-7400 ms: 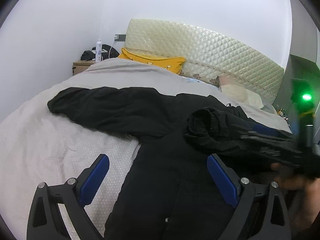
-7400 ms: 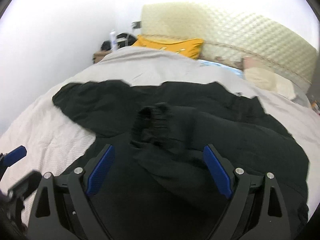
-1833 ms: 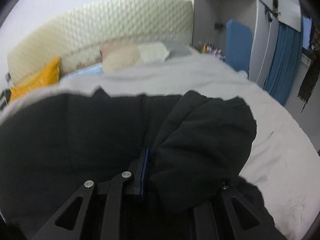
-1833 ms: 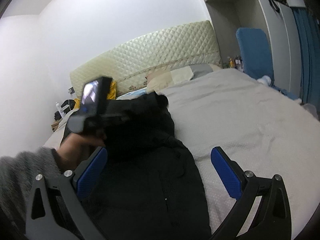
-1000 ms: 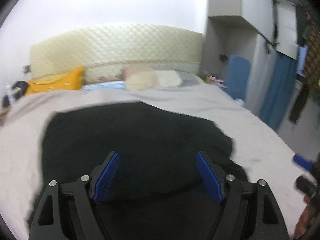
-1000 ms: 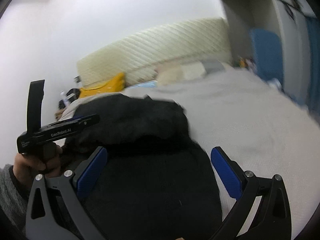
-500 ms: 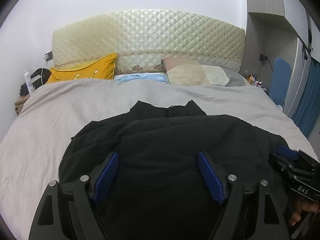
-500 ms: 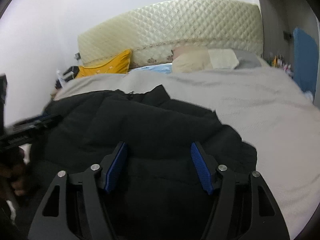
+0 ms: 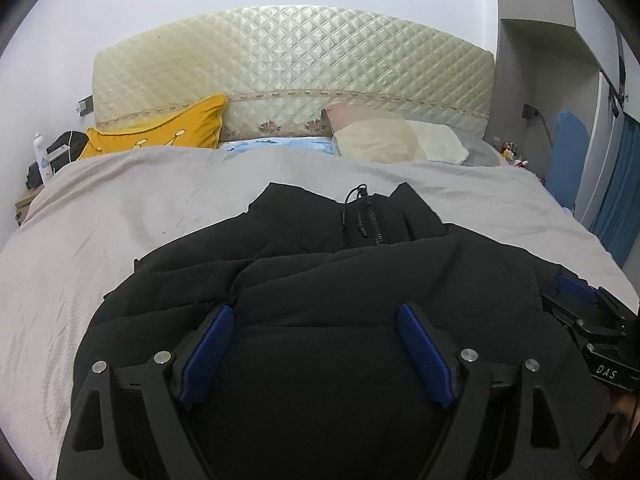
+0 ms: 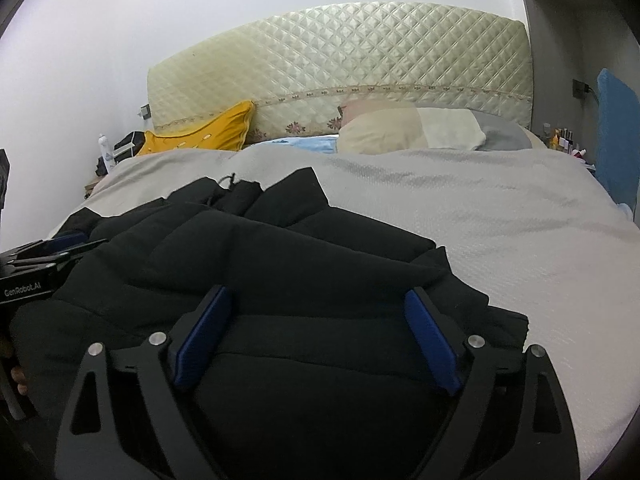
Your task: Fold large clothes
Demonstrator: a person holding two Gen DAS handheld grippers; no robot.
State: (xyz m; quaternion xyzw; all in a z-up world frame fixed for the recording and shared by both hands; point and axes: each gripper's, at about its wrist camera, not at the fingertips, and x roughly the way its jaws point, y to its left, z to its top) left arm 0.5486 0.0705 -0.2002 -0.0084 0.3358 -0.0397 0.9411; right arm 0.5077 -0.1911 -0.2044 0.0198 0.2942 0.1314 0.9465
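Your left gripper (image 9: 314,330) sits low in the frame with its blue pads (image 9: 208,350) spread wide over the black coat (image 9: 320,280), pinching nothing. Your right gripper (image 10: 316,320) is low too, its jaws opening with coat cloth bunched between them but not squeezed. The coat lies folded in the middle of the grey bed (image 9: 120,208), below the yellow pillow (image 9: 160,132) at upper left.

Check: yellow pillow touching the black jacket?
Apart. The left wrist view shows a wide stretch of grey bedspread between the yellow pillow by the headboard and the black jacket.
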